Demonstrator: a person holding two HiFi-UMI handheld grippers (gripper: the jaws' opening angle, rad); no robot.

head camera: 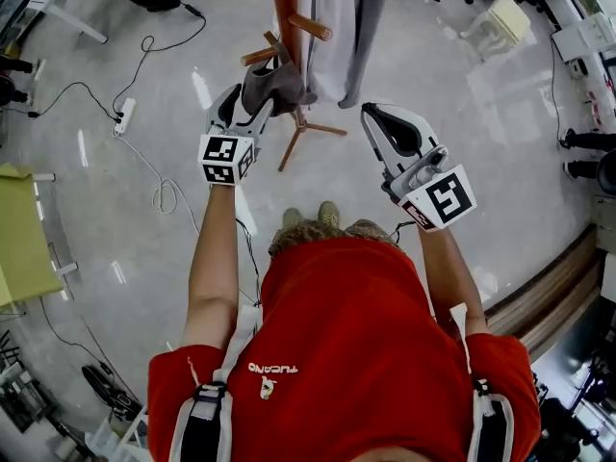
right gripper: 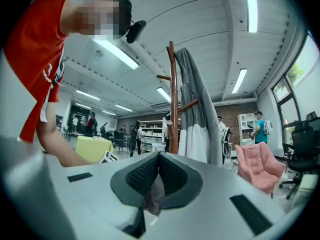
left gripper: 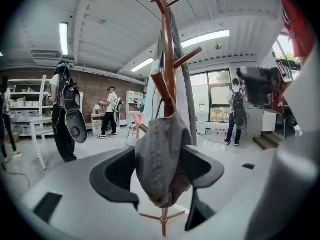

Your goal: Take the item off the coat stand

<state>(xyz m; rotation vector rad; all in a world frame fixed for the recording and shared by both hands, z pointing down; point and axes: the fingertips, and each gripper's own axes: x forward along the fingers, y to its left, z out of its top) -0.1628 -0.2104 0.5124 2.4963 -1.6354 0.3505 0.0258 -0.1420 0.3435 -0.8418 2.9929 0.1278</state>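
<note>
A grey cap (head camera: 274, 85) (left gripper: 162, 169) hangs on a low peg of the wooden coat stand (head camera: 286, 8) (left gripper: 167, 49) (right gripper: 173, 99). My left gripper (head camera: 252, 102) (left gripper: 162, 204) is open, one jaw on each side of the cap, and the pads stand apart from the cloth. A grey and white coat (head camera: 337, 27) (right gripper: 195, 114) hangs higher up on the far side of the stand. My right gripper (head camera: 373, 115) (right gripper: 159, 156) is shut, holds nothing, and hovers to the right of the stand's splayed feet (head camera: 303, 133).
A power strip with cables (head camera: 123, 115) lies on the floor at the left, beside a yellow-green table (head camera: 19, 234). A pink armchair (right gripper: 255, 164) and a white chair (head camera: 500, 22) stand beyond the stand. Several people stand around the room.
</note>
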